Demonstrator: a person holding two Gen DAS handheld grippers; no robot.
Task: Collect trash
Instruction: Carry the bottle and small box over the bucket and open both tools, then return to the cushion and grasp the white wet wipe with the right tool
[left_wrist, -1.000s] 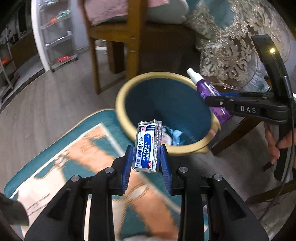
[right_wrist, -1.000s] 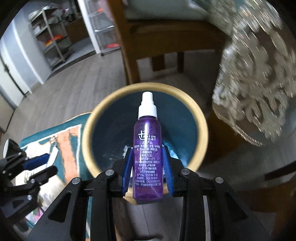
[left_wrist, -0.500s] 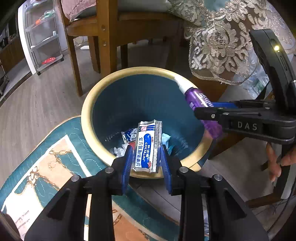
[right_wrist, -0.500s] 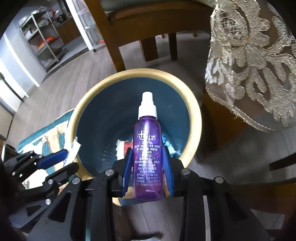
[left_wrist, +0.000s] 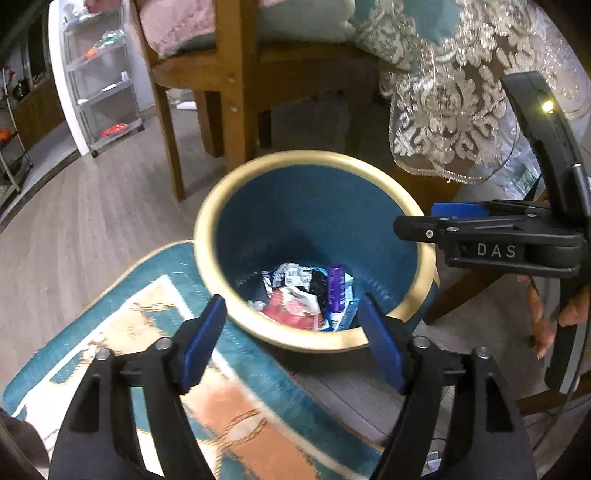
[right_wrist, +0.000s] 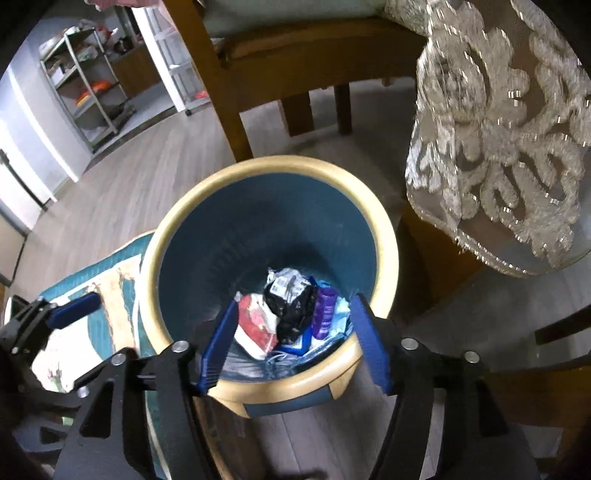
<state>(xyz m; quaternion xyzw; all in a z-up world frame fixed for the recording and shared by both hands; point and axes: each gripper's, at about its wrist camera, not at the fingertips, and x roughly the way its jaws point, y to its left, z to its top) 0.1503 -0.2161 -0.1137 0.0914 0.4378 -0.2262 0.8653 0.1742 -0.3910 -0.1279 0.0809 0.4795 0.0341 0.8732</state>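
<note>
A round bin with a tan rim and teal inside stands on the floor. At its bottom lie the purple spray bottle, a red and white wrapper, a black wrapper and a blue packet. My left gripper hangs over the bin's near rim, its jaws opening with nothing between them. My right gripper is above the bin's near side, its jaws opening too and empty.
A wooden chair stands behind the bin. A lace tablecloth hangs at the right. A teal and orange rug lies left of the bin. Metal shelves stand at the far left.
Both grippers opened over the bin. The blue and white packet left my left gripper and the purple bottle left my right one; the bottle now lies among the trash inside.
</note>
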